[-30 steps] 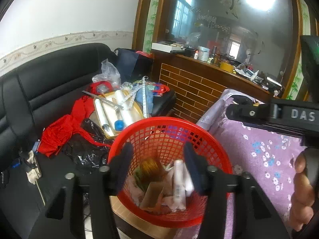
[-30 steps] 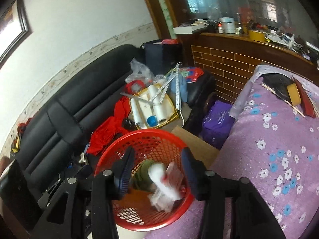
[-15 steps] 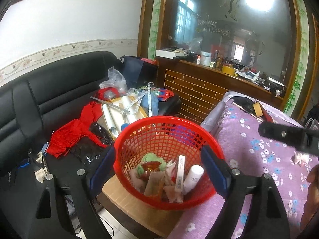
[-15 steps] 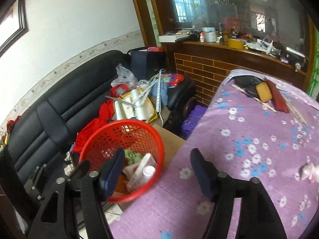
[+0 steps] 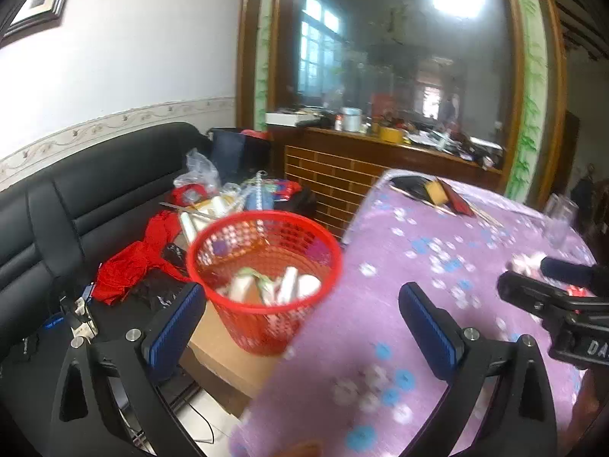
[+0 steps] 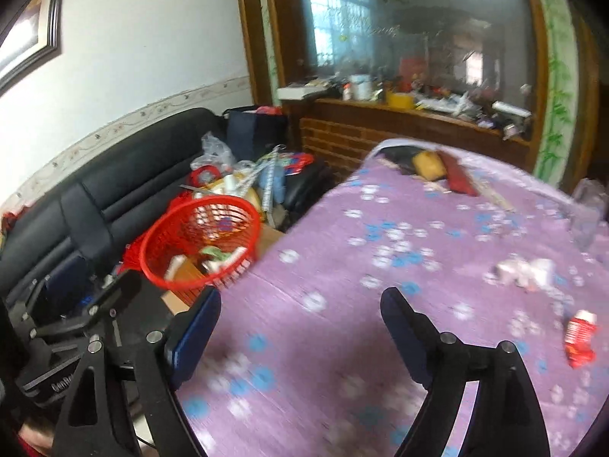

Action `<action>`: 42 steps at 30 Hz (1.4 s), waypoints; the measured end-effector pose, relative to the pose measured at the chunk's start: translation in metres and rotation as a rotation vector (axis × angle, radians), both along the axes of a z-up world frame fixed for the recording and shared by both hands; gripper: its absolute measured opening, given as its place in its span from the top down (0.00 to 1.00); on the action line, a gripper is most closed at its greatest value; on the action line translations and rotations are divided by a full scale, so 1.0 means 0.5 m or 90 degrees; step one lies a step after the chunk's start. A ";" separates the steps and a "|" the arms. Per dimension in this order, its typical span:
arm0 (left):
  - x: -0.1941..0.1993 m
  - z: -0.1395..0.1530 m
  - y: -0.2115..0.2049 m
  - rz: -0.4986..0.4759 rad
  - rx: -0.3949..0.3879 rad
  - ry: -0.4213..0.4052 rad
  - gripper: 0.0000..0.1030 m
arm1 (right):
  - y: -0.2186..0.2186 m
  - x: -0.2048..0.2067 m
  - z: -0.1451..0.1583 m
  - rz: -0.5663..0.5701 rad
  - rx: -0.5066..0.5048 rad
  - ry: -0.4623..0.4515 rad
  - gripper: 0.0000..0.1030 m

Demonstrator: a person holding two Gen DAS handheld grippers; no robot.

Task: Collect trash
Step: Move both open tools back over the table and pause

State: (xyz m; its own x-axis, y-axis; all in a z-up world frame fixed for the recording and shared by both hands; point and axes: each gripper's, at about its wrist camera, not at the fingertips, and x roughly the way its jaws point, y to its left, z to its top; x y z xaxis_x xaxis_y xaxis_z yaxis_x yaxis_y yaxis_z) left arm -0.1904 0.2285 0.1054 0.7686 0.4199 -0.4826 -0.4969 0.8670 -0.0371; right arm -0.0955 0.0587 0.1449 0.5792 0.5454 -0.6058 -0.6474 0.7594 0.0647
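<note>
both tongs empty. my left gripper (image 5: 302, 321) has jaws spread wide, they've just been opening, nothing between them; my right gripper (image 6: 300, 329) likewise, just been opening, only tablecloth showing in the gap. makes sense: the drop is done, so no reason to keep them pinched, and wide jaws are ready for the next pick

red basket (image 5: 266, 278) sits off the table's left edge on a brown box (image 5: 224, 350), rim roughly level with the tabletop and close to that edge, so stuff can go over the side without a long carry. it already holds several pieces: white tube-like things and something green, blurred, can't name them

what's left on the purple floral tablecloth (image 6: 342, 266): a crumpled white/pink wad (image 6: 525, 272) toward the right edge, and a small red and white wrapper (image 6: 580, 337) nearer me by the same edge. both lie flat and apart from each other, well away from the basket. a clear glass (image 6: 588, 209) stands near the far right edge, probably not trash

far end has a yellow block (image 6: 428, 163) and a dark red flat thing (image 6: 460, 181), can't tell if those count

my guess: right tong takes the wad or wrapper next since they're on its side, light and soft, so a shallow pinch should do
</note>
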 end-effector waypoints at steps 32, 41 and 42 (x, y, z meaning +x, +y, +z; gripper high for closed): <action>-0.087 -0.060 -0.141 0.056 0.035 -0.014 0.00 | -0.216 -0.184 -0.018 -0.146 -0.054 -0.118 0.08; -0.072 -0.071 -0.146 0.048 0.053 0.012 0.00 | -0.210 -0.183 -0.025 -0.141 -0.063 -0.116 0.08; -0.072 -0.072 -0.147 0.047 0.054 0.013 0.00 | -0.210 -0.183 -0.026 -0.141 -0.064 -0.116 0.08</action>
